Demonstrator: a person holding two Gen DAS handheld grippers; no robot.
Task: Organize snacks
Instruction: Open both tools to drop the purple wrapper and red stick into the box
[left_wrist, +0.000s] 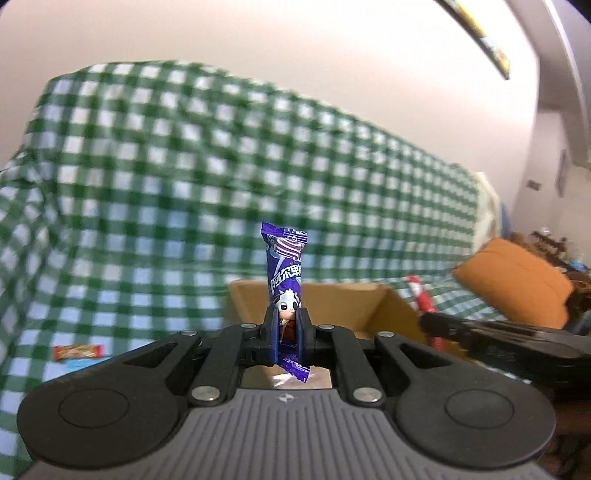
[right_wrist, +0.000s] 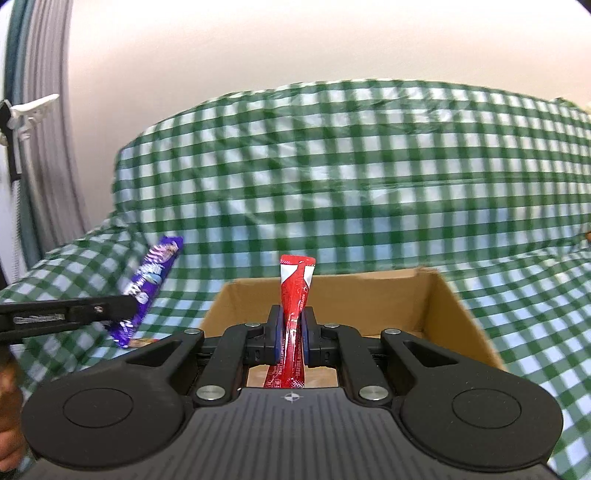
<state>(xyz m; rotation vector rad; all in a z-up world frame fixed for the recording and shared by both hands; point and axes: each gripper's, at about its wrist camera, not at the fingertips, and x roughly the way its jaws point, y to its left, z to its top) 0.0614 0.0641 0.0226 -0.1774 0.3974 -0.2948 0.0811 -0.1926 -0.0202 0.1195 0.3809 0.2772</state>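
My left gripper (left_wrist: 287, 315) is shut on a purple snack packet (left_wrist: 285, 266) that stands upright between its pads, over the near side of an open cardboard box (left_wrist: 332, 302). My right gripper (right_wrist: 293, 317) is shut on a red snack packet (right_wrist: 295, 291), also upright, over the same cardboard box (right_wrist: 436, 299). The right gripper with the red packet (left_wrist: 419, 291) shows at the right in the left wrist view. The left gripper with the purple packet (right_wrist: 151, 280) shows at the left in the right wrist view. Little of the box's inside shows.
The box sits on a sofa under a green-and-white checked cover (left_wrist: 184, 166). A small orange-red snack (left_wrist: 78, 351) lies on the seat at the left. An orange cushion (left_wrist: 517, 280) lies at the right. A curtain (right_wrist: 44, 147) hangs at the far left.
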